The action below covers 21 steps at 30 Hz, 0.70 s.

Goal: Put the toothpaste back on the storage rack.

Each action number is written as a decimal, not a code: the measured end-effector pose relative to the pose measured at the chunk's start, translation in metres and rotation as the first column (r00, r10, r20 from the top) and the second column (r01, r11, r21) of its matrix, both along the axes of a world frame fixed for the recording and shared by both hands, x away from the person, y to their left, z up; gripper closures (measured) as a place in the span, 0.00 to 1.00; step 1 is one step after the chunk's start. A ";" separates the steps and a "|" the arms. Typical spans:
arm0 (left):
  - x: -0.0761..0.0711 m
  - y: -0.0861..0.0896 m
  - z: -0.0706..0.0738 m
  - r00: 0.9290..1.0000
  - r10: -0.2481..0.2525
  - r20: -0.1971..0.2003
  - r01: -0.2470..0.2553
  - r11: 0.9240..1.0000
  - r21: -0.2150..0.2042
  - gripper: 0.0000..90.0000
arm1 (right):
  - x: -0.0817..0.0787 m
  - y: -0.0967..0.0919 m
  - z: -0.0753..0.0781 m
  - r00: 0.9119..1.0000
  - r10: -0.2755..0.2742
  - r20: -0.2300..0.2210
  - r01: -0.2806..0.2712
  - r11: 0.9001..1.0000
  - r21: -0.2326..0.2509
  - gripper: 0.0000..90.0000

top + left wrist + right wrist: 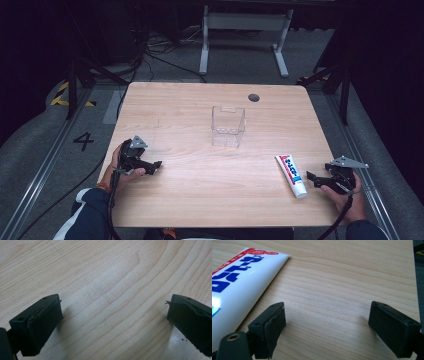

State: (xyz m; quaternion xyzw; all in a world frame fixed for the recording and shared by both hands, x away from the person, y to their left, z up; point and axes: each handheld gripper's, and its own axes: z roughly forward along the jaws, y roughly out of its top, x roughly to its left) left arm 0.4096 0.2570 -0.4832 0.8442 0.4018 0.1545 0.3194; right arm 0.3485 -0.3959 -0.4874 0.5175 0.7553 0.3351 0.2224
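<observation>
- Table [200, 190]: light wood top with rounded corners and a dark round grommet hole [253, 97] near the far edge, right of centre.
- Clear plastic box [228, 126]: upright, open top, at about mid-table and slightly toward the far side. Looks empty, though the walls are see-through and small in the high view.
- Toothpaste tube [291, 174]: white with red and blue print, lying flat on the table near the right front, its long axis running roughly near-to-far with the cap end toward the person. Well apart from the box.
- Left tongs [156, 165]: held in the person's left hand [122, 162] at the left front of the table, tips pointing right toward table centre. Jaws spread wide, gripping nothing. The left gripper view has bare wood grain between the two black pads [41, 325], which sit low over the surface.
- Right tongs [311, 178]: held in the right hand [345, 195] at the right front edge, tips pointing left toward the tube. Jaws wide apart, nothing between them.
- In the right gripper view the tube [239, 287] lies just beside the outer side of the left-hand pad [270, 327]. Cannot tell whether pad and tube touch.
- Floor beyond the table: grey carpet, cables, a white desk frame [245, 35], and a "4" marking [83, 141] at left.
</observation>
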 end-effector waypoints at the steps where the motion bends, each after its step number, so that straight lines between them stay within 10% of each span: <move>1: -0.001 0.000 0.000 1.000 0.005 -0.006 -0.005 1.000 -0.003 0.00 | 0.000 0.000 0.000 1.000 -0.002 0.000 0.002 1.000 0.003 0.16; 21: -0.001 0.000 0.000 1.000 0.010 -0.006 -0.010 1.000 -0.004 0.00 | 0.004 0.002 0.004 0.999 -0.015 -0.046 0.014 1.000 -0.019 0.16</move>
